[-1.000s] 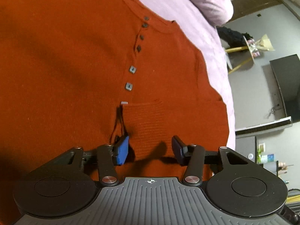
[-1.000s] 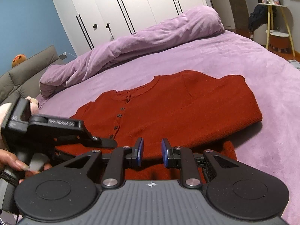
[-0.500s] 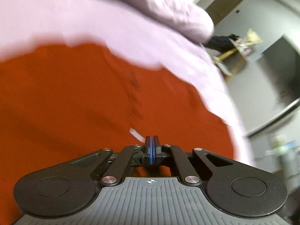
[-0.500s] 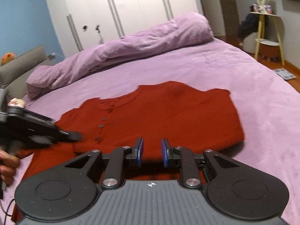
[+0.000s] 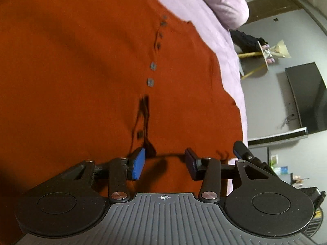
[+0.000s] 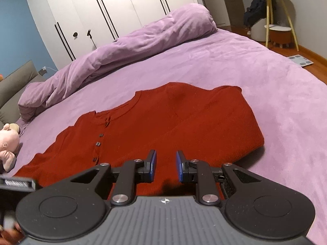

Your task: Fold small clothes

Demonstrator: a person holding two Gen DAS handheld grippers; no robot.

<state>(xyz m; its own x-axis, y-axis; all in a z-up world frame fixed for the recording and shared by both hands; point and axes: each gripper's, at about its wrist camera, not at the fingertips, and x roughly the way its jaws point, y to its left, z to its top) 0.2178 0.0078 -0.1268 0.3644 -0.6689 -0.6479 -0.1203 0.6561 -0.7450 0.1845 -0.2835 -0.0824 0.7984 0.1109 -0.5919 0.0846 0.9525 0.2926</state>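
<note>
My left tongs [image 5: 165, 162], pinched shut half a second ago, now stand wide apart over the hem of the rust-red henley sweater [image 5: 85, 77], holding nothing. My right tongs [image 6: 166, 166] stay parted and empty. The sweater lies flat on the purple bed [image 6: 255, 71], buttons [image 6: 98, 144] up.

sweater [image 6: 163, 122]: matt rust knit cloth | bedspread [image 6: 255, 71]: soft purple plush | fingers [image 6: 152, 166]: blue rubbery pads
</note>
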